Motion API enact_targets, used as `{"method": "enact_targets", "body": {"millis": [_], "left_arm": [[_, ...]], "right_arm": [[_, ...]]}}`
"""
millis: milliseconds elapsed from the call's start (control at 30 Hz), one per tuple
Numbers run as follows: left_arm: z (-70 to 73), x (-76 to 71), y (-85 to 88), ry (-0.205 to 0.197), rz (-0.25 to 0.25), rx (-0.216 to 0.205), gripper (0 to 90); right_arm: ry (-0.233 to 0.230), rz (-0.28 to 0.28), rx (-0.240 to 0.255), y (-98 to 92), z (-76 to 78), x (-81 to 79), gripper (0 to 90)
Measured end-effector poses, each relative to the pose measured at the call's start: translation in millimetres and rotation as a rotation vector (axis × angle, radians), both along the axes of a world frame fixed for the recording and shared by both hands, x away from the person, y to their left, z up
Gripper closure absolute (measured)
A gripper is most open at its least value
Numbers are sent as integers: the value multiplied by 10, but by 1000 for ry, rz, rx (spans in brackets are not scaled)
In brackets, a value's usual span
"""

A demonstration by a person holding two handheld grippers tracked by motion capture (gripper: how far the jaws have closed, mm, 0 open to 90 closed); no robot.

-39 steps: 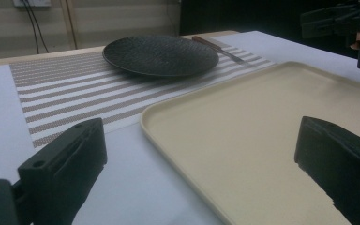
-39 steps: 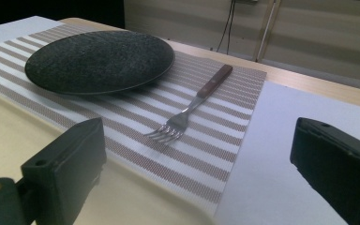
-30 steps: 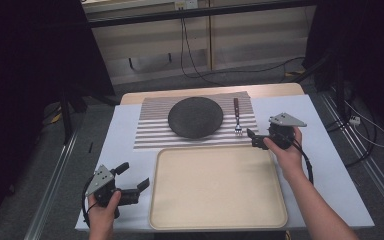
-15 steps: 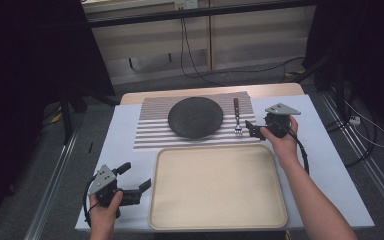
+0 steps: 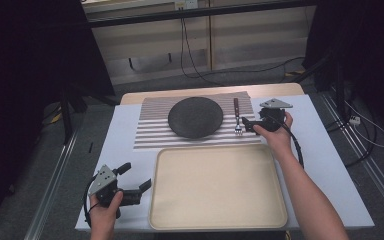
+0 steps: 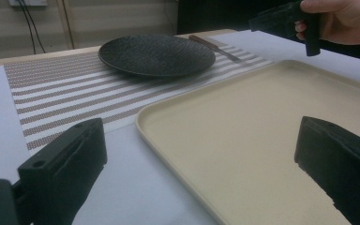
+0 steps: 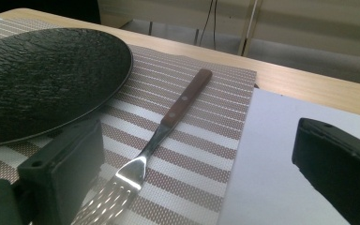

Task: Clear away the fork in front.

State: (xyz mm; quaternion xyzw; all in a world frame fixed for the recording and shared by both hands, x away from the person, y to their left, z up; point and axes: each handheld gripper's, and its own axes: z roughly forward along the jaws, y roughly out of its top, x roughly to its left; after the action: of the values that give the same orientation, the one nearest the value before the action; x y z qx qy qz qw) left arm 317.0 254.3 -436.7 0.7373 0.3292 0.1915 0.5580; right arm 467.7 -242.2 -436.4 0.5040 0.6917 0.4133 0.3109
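While the left gripper [image 5: 139, 189] rests near the table's front-left corner, jaws spread wide and empty just beside the rim of the beige tray [image 5: 219, 186], the right gripper [image 5: 246, 123] hovers at the tine end of the fork [image 5: 237, 116], its jaws likewise parted with nothing between them. The fork lies flat on the striped placemat [image 5: 155, 127], just right of the black plate [image 5: 195, 117], its wooden handle pointing to the far edge. In the right gripper view the tines [image 7: 110, 199] sit low between the two black jaws, nearer the left one. The step in hand appears to be the approach to the fork; the next move likely calls for lowering the jaws astride the neck or handle and closing squarely, since the thin metal lies flush on the mat and could slip. No brand, label or legible writing appears on any item.
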Motion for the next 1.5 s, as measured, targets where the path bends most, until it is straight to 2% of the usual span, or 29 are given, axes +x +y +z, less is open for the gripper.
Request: {"method": "enact_targets", "body": {"millis": [133,533,600,667,767,800,867,933,1067,1233,1267,1300,1400,1500], "left_arm": [[2,-5,-4,0,3,-2,27],[0,-16,-6,4,9,4,27],[-3,-12,-13,5,10,1,27],[-9,-12,-24,5,5,6,27],[-11,-18,-32,8,6,6,27],[-7,-20,-30,4,6,8,27],[-5,-26,-30,5,12,5,27],[-3,-28,-27,3,14,6,27],[-7,-32,-22,6,13,6,27],[-17,-32,-34,13,11,7,28],[-21,-26,-46,13,8,12,29],[-20,-27,-50,12,6,15,29],[-21,-34,-52,14,1,18,29],[-20,-36,-41,9,0,29,29]], "right_arm": [[28,-1,-11,16,-17,83,28],[47,-25,-20,69,-12,302,123],[77,-24,-33,96,-31,348,139],[102,-22,-61,121,-52,393,189],[112,-17,-46,140,-73,433,230],[128,-16,-46,168,-98,467,283],[152,-3,-60,199,-120,508,309],[157,10,-83,242,-124,556,353],[172,19,-94,283,-162,640,433],[192,5,-68,309,-223,728,494],[216,9,-81,332,-254,769,521],[221,13,-75,347,-264,784,539],[255,-4,-67,380,-282,820,632],[281,-14,-39,374,-274,829,734]]}}
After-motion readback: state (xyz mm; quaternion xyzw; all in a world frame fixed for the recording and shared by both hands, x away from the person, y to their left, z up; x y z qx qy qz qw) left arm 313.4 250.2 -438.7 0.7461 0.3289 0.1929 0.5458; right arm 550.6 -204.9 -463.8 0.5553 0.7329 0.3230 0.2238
